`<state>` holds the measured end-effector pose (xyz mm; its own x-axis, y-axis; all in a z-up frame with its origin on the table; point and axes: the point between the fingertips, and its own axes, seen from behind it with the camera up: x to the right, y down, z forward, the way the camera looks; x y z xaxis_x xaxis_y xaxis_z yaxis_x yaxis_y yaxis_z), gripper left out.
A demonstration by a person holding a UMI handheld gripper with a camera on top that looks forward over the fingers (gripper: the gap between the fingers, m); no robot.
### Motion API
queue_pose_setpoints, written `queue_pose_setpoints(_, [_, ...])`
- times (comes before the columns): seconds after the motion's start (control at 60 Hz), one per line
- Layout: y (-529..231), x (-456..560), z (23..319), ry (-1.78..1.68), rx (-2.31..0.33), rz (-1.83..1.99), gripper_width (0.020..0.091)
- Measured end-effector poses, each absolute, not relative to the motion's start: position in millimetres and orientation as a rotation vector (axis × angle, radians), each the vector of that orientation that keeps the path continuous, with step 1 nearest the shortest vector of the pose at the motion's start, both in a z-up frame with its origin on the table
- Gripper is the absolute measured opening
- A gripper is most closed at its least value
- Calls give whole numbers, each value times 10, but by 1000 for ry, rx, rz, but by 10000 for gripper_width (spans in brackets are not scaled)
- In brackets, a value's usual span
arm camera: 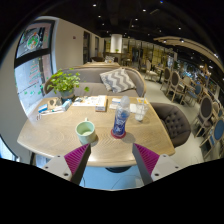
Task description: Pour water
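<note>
Wooden and pale, a table [60,138] is seen spread ahead of the gripper [109,163], whose two fingers are held wide apart with nothing between them; the magenta pads [76,158] are turned inward. A bottle [120,122] with a blue label is stood upright on the table, beyond the fingertips and slightly toward the right finger, well clear of both. A green cup [86,130] is set just left of the bottle, near it but not touching, also ahead of the open claw. Farther back, a potted plant [63,82] and an open book [92,101] are placed on the tabletop. A grey chair [175,122] is drawn up at the table's right side, and a striped cushion [117,79] is seen on a sofa behind.
</note>
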<state>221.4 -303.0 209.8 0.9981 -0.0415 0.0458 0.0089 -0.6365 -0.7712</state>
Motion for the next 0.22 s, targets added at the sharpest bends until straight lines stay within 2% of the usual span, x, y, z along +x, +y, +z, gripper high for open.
queue_pose_setpoints(0.217, [-3147, 2275, 2162, 0, -2248, -107, 852])
